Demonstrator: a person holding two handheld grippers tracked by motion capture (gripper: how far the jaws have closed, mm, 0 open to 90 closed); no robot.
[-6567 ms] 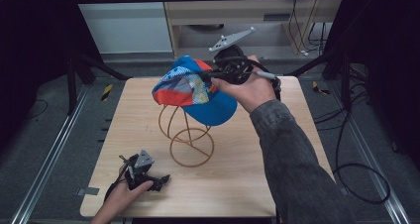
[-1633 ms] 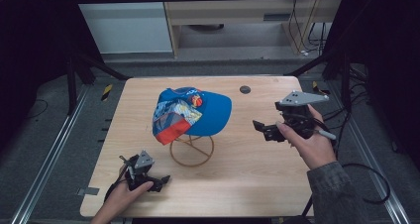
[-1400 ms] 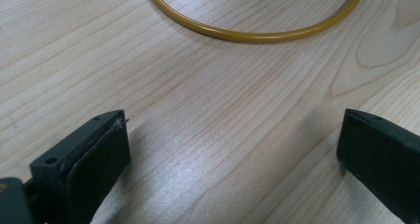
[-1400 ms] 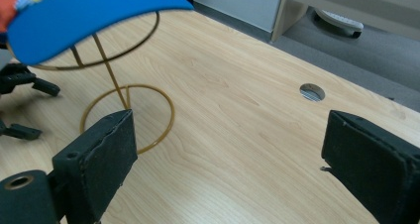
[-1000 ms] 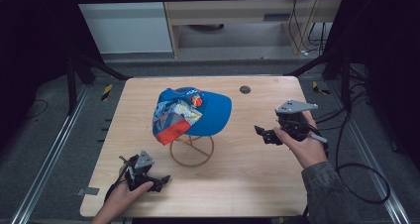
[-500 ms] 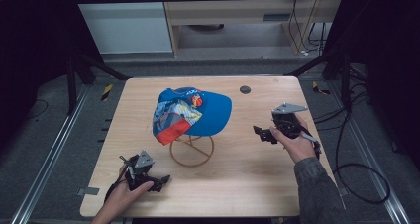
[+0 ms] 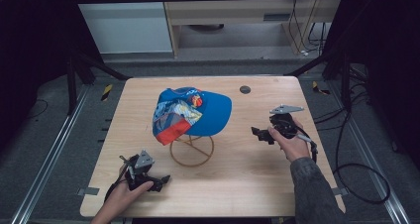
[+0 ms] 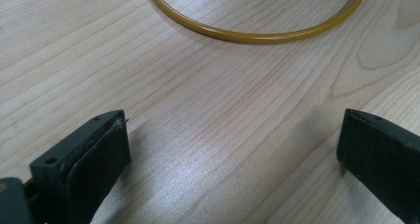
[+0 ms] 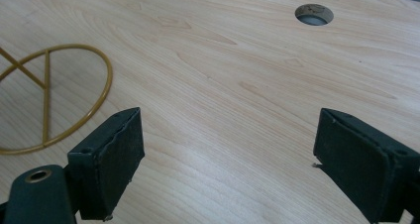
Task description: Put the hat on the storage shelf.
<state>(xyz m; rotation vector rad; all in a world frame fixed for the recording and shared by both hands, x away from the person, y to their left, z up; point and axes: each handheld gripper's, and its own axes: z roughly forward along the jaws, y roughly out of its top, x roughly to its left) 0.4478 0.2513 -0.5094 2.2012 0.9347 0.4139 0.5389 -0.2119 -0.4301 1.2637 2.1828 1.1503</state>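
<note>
Cap (image 7: 190, 114) sits on the wire stand (image 7: 192, 149) mid-tabletop (image 7: 247, 184). Right tongs (image 7: 257, 133) near the right edge, left tongs (image 7: 161, 180) by the front-left corner, both wide open, holding nothing.

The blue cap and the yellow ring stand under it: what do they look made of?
The blue cap looks like soft fabric: matte, with a printed patchwork panel. The yellow ring stand looks like thin metal wire with a glossy mustard coating, judging by its sheen in the left gripper view.

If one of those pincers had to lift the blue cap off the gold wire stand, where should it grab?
Probably the blue cap's flat brim. It juts out free toward the right gripper, whose open jaws could close on its edge from the right, then lift clear of the gold wire stand.
</note>
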